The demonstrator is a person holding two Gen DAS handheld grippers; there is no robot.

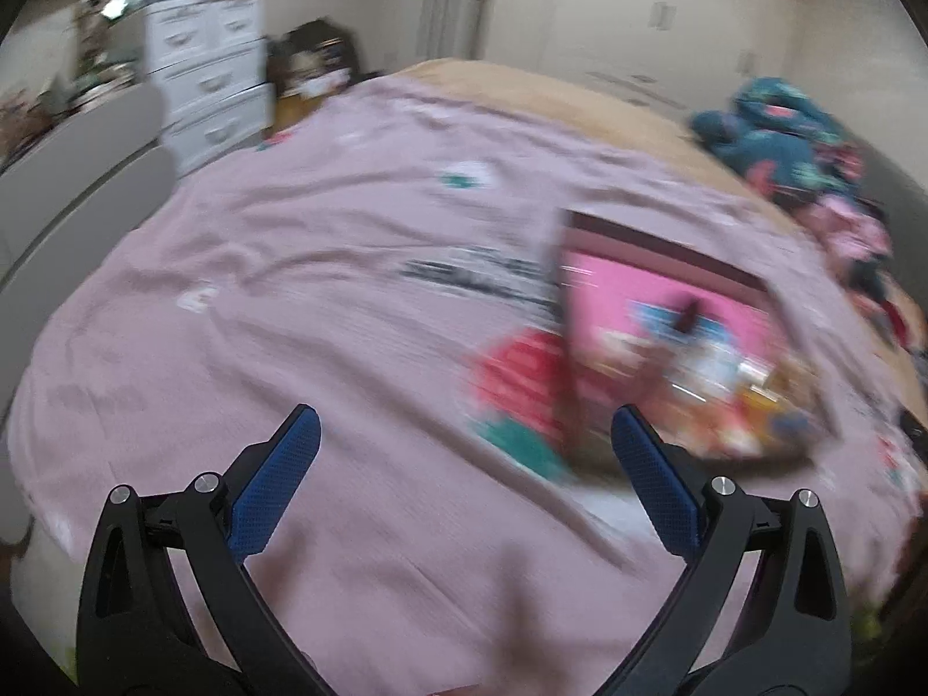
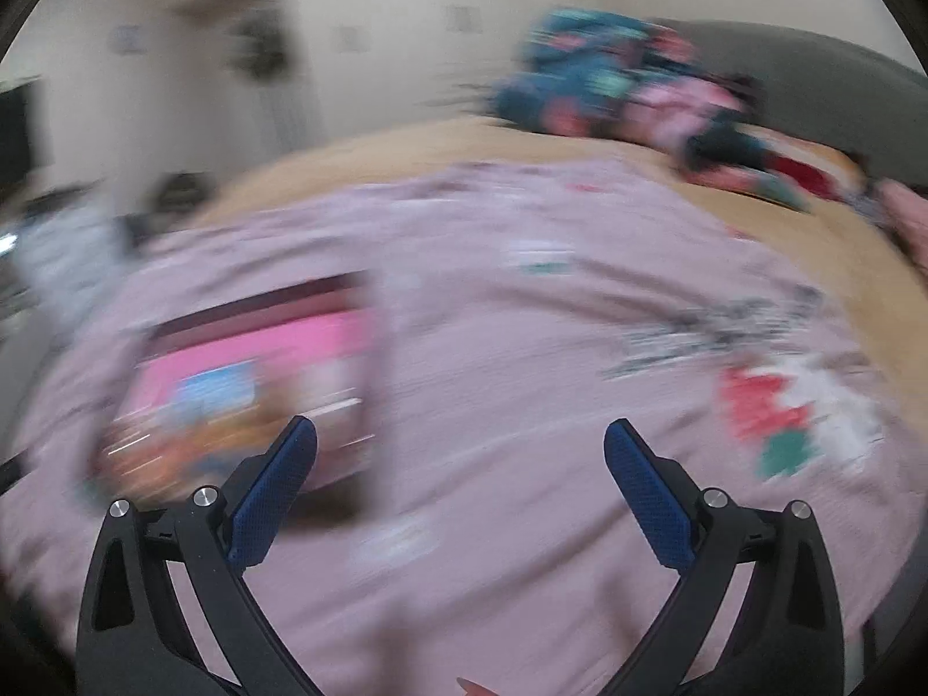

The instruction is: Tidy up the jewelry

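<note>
Two jaws spread wide, empty, jewelry box (image 1: 667, 342) right of left gripper (image 1: 464, 441), left of right gripper (image 2: 461, 446)

The right gripper (image 2: 461, 443) hangs over the mauve bedspread (image 2: 493, 359), jaws spread wide and empty. Left of it, blurred, lies an open pink-lined box (image 2: 249, 371); its contents are too smeared to identify.

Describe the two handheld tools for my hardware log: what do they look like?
Both look identical. The left tool and the right tool each have two glossy black plastic arms that spread in a V, with triangular cut-outs and round silver bolt heads at the joints. Each arm ends in a flat finger faced with a blue, finely dotted grip pad. No cables, markings or sleeves are visible.
</note>
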